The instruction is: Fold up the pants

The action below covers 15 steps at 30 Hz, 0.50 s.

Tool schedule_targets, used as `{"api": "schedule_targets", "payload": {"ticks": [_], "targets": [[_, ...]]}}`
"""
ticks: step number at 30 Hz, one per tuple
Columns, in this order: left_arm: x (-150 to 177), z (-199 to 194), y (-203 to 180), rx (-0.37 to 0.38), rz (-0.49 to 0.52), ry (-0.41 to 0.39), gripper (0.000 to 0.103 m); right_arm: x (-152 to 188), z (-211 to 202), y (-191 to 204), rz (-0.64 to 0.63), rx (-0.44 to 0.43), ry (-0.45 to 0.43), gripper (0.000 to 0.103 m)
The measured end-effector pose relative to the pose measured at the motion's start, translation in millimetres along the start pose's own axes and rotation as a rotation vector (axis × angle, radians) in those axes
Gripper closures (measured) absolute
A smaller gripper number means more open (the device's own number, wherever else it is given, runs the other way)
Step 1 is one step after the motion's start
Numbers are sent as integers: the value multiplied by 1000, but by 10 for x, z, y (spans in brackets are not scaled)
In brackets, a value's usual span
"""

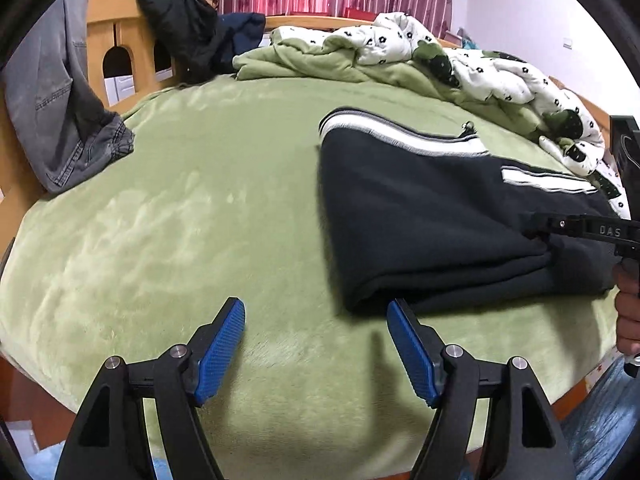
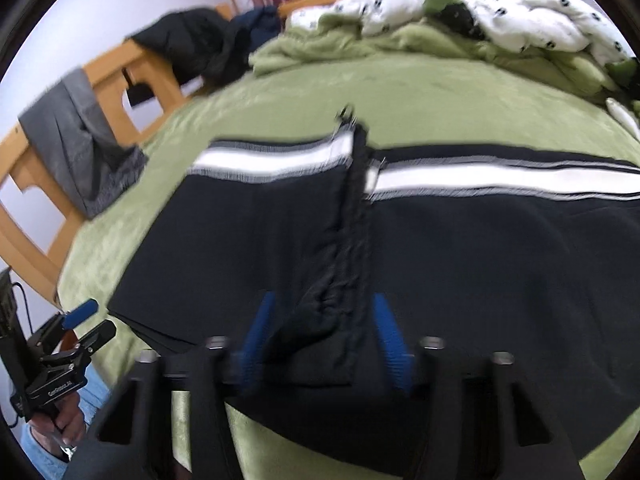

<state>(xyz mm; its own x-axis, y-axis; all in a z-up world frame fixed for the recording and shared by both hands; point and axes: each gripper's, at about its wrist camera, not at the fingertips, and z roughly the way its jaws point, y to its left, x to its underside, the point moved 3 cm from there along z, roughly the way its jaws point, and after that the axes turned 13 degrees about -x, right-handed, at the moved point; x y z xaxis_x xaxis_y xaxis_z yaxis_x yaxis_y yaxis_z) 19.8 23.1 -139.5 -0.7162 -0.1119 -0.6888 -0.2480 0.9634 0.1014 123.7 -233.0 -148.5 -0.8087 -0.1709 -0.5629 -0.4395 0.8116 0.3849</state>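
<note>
pants (image 1: pixel 432 216) lie partly folded on green bed (image 1: pixel 168 208), long axis running left-right, white stripe on far edge. left claw (image 1: pixel 316 344) spread wide, empty, hovering over bare blanket; pants corner just up and right of it. right claw (image 2: pixel 320 344) nearer, straddling bunched dark fold, looks pinched on it but frame blurry, so not 100% sure.
</note>
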Motion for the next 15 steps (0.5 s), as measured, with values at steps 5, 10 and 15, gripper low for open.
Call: {"api": "schedule_targets", "payload": {"ticks": [5,10,15], "targets": [[-23,76,21,54,-53,13,31,36,-271,-9,-1,-2,-94,89],[-68,219,-19,96,-104,38,31,227,-115,-168,58,23,-15,89],[-43,277,-10,105,-126,21,31,151,-195,-7,-47,78,-41,68]]}}
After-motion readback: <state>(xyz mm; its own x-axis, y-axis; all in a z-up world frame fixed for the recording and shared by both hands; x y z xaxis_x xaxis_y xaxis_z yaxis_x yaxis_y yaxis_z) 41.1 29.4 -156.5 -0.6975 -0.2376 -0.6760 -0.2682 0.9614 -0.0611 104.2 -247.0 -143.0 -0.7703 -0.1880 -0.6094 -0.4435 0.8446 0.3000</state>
